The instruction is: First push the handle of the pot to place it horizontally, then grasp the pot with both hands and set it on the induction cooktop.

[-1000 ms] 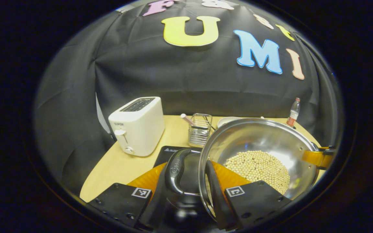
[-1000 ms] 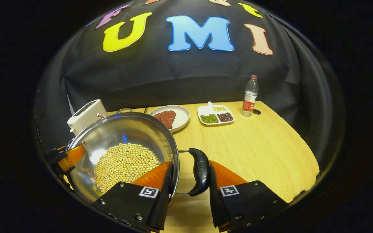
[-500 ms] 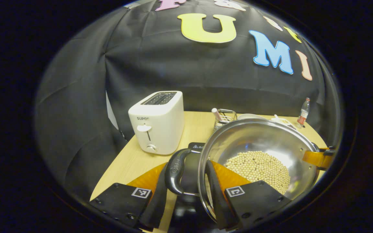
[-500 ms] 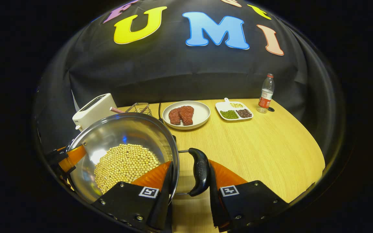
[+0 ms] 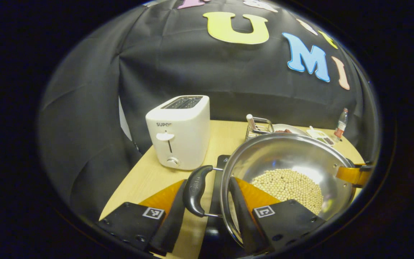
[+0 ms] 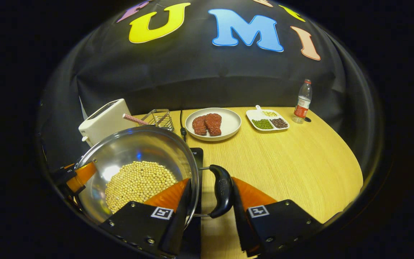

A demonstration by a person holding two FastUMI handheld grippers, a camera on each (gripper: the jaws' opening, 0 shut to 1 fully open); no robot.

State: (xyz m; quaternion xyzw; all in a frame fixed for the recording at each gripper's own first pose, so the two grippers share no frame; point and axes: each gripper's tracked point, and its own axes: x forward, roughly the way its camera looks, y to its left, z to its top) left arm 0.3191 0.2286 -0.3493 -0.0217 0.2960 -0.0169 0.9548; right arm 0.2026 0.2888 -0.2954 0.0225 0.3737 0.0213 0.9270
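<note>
**Pot held by both grippers over cooktop**

Left gripper view: left gripper (image 5: 207, 212) has its fingers closed around the pot's (image 5: 286, 158) left side, one finger outside the black handle (image 5: 194, 189), the other inside the rim against the inner wall. Handle and rim sit clamped between them. Pot is steel, holding a heap of soybeans (image 5: 289, 187). Dark cooktop (image 5: 222, 160) shows beneath the pot and handle, on the tabletop (image 5: 146, 180). Whether the pot base touches the cooktop, cannot tell. White toaster (image 5: 179, 132) stands just behind-left of the cooktop. Wire rack (image 5: 259, 126) with a straw behind the pot. Bottle (image 5: 341, 124) far back right. Right gripper's finger shows at the pot's far rim (image 5: 350, 174).

Right gripper view: right gripper (image 6: 208, 212) grips the pot's (image 6: 135, 147) other side the same way, one finger inside the rim, one outside the black handle (image 6: 223, 190), both pressed in. Soybeans (image 6: 137, 185) fill the bottom. Cooktop's (image 6: 197, 155) edge pokes out under the rim, cable running back from it. Left gripper's finger shows at the far rim (image 6: 79, 176). Toaster (image 6: 103, 120) and rack (image 6: 158, 118) behind the pot. Plate (image 6: 228, 124) with two red meat pieces, divided dish (image 6: 255, 117) of beans, and bottle (image 6: 302, 102) stand along the back of the tabletop (image 6: 282, 162), well apart from the pot.
</note>
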